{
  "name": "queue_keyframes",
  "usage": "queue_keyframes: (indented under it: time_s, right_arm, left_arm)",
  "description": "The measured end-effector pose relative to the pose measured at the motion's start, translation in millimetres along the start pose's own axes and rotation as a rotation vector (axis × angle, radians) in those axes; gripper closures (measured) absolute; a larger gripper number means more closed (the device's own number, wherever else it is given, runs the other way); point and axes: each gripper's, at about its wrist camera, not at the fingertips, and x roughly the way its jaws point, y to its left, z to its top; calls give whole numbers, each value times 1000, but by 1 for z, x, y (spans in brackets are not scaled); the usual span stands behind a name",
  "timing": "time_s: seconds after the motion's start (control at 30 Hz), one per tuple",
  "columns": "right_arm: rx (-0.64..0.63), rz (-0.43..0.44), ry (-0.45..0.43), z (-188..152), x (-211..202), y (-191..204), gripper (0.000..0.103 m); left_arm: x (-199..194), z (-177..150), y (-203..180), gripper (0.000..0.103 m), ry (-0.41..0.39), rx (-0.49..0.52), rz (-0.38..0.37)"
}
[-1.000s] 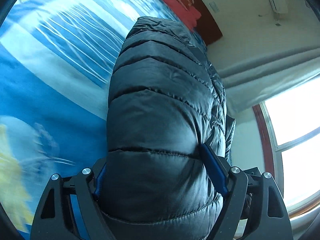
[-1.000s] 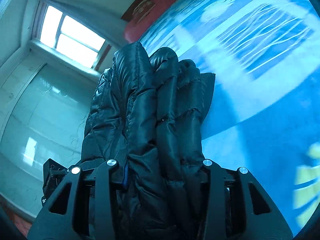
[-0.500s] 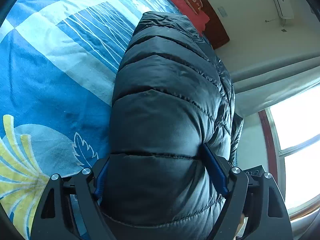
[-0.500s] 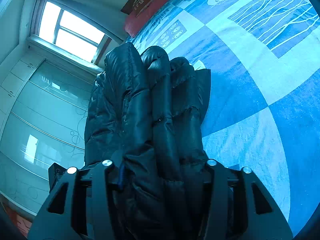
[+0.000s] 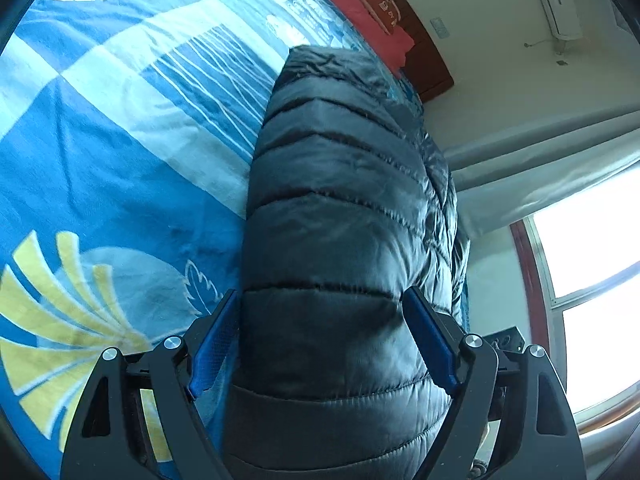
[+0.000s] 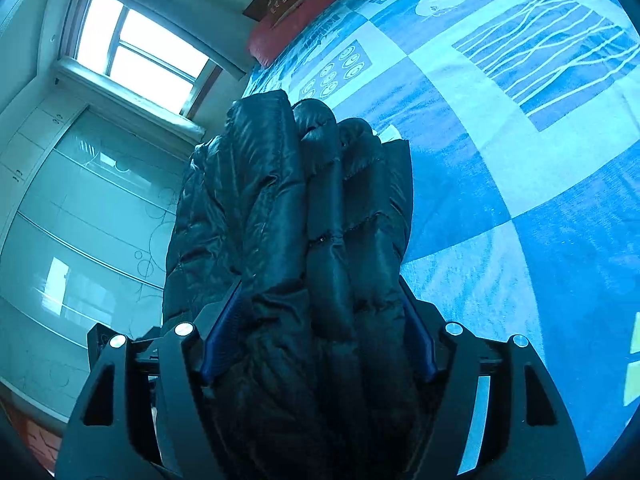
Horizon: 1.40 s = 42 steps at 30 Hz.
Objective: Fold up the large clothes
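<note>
A black quilted puffer jacket (image 5: 344, 216) is folded into a thick bundle over the blue patterned bed cover (image 5: 100, 152). My left gripper (image 5: 324, 344) is shut on one end of the bundle, its blue pads pressed into both sides. My right gripper (image 6: 316, 340) is shut on the other end of the jacket (image 6: 304, 216), where several padded layers stack side by side between the fingers. The jacket hides what lies under it, so I cannot tell whether it rests on the bed.
A red pillow (image 5: 360, 4) and dark wooden headboard (image 5: 424, 60) lie at the bed's far end. A bright window (image 6: 140, 48) and a glass-fronted wardrobe (image 6: 80, 220) stand beside the bed. An air conditioner (image 5: 556, 4) hangs on the wall.
Both grippers, still holding the jacket, have come down toward the bed; more of the bed cover shows in each view. The left pads stand slightly wider around the bundle.
</note>
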Motion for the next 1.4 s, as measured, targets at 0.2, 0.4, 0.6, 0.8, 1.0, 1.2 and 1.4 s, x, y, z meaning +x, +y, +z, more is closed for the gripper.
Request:
queue_keyframes:
  time_s: [0.2,0.4,0.6,0.8,1.0,1.2,1.4]
  right_arm:
    - [-33,-20,-7,13,-8,3,29]
    - [-13,-11,-25,48,5,5,26]
    - [37,3,21,77,35,-1,24]
    - [81,-36,52,74,54,-19,47]
    - [111,-4,47,70,62,-35,52]
    - [116,7,42,65,61,-38,54]
    - [117,21,26,61,58,-41,55]
  left_arm:
    - [2,25,3,22,-26,-16,-2]
    - [26,52,-7,22,5,1,6]
    - [43,69,-11,22,10,-3,48]
    - [59,69,-16,22,12,51,146]
    - [73,66,-15,22,6,52,188]
    - [80,66,-25,22,-8,86,225]
    - [79,67,-27,22,-12,92,221]
